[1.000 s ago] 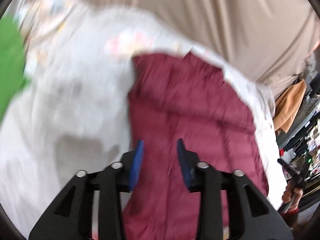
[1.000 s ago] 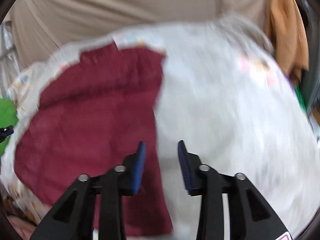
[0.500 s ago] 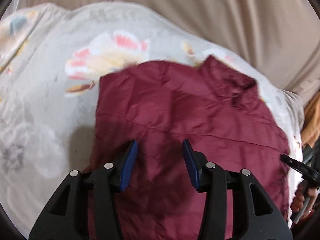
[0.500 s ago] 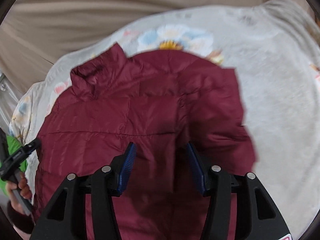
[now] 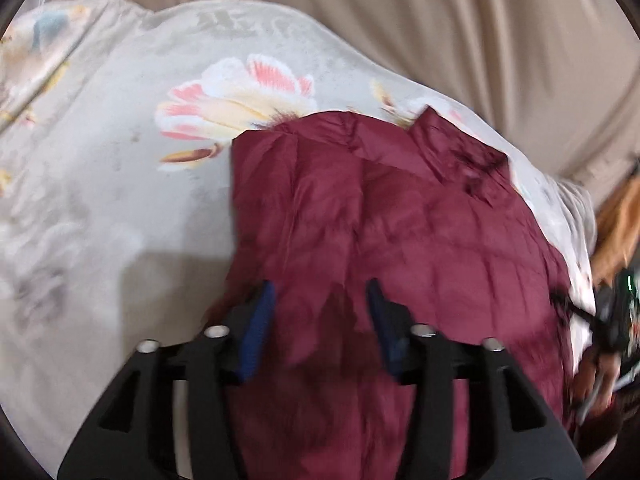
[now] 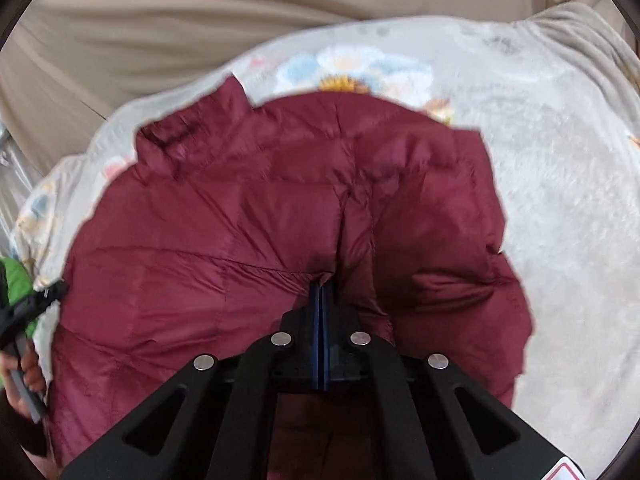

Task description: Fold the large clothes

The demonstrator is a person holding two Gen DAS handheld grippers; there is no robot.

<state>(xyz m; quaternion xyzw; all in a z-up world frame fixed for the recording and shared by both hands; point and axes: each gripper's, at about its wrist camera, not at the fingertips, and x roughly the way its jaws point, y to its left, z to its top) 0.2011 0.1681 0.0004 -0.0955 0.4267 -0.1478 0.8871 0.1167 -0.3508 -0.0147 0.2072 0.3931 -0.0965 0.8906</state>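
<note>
Swinging in from over the pale bedding a second ago, now both hanging above the garment; right gripper (image 6: 321, 284) closing down from a wide spread to blue pads pressed flat together, left gripper (image 5: 320, 290) opening wider over the same stretch.

Spreading across nearly the whole scene: a floral blanket (image 5: 120, 200), with a beige curtain (image 5: 440, 20) hanging along its far side. Lying flat on the blanket, right of centre in the left wrist view and left of centre in the right wrist view: a maroon puffer jacket (image 5: 440, 240), its collar (image 6: 172, 140) pointing to the far edge.

Pinching a thin ridge of the jacket's fabric at the very tips of the right gripper, creases fanning away from that spot. Standing spread on the left gripper, its fingers hanging over the jacket's left edge, fabric showing between them but not being squeezed.

Peeking in at the left rim of the right wrist view: a green garment (image 6: 18, 280) and a hand (image 6: 24, 364) gripping a handle.
</note>
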